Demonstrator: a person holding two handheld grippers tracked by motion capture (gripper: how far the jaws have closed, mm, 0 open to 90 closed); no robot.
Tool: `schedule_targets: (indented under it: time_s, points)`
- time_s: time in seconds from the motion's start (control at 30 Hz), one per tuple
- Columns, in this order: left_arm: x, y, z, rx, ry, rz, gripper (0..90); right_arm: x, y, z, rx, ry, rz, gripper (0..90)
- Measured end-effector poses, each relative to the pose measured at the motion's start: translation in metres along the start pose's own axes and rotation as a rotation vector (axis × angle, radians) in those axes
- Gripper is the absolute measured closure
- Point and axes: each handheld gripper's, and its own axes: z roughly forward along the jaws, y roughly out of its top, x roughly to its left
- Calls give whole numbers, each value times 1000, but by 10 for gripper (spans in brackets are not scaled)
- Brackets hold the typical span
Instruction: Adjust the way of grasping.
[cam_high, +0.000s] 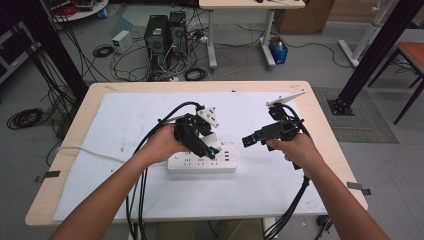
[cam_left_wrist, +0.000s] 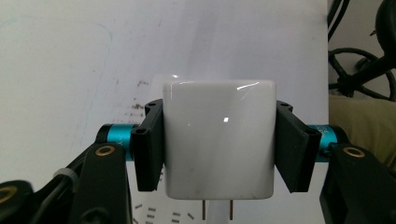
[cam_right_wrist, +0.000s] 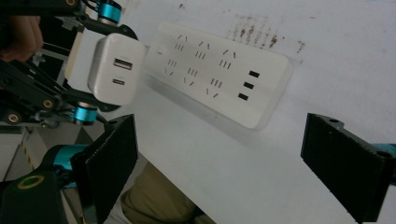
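My left gripper (cam_left_wrist: 219, 149) clamps the charger (cam_left_wrist: 218, 139), prongs pointing down at the power strip (cam_high: 201, 163) directly beneath. My right gripper (cam_right_wrist: 233, 172) hangs open, empty, beside it.

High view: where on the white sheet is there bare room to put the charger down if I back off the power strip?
The white sheet is bare left of the left gripper, and in the wide band between the power strip and the near table edge. It is crowded mid-table, where the left gripper holds the charger above the strip and the open right gripper points in.
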Motion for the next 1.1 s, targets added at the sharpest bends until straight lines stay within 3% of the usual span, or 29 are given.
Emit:
schedule_targets:
  time_s: [0.33,0.87,1.1]
  points:
    - [-7,10,7,-58,13,45,426,7,4,12,-6,122,59,105]
    - [-9,14,9,-106,11,66,426,14,11,27,8,202,107,106]
    - [-10,15,9,-125,13,74,425,16,13,33,11,230,105,107]
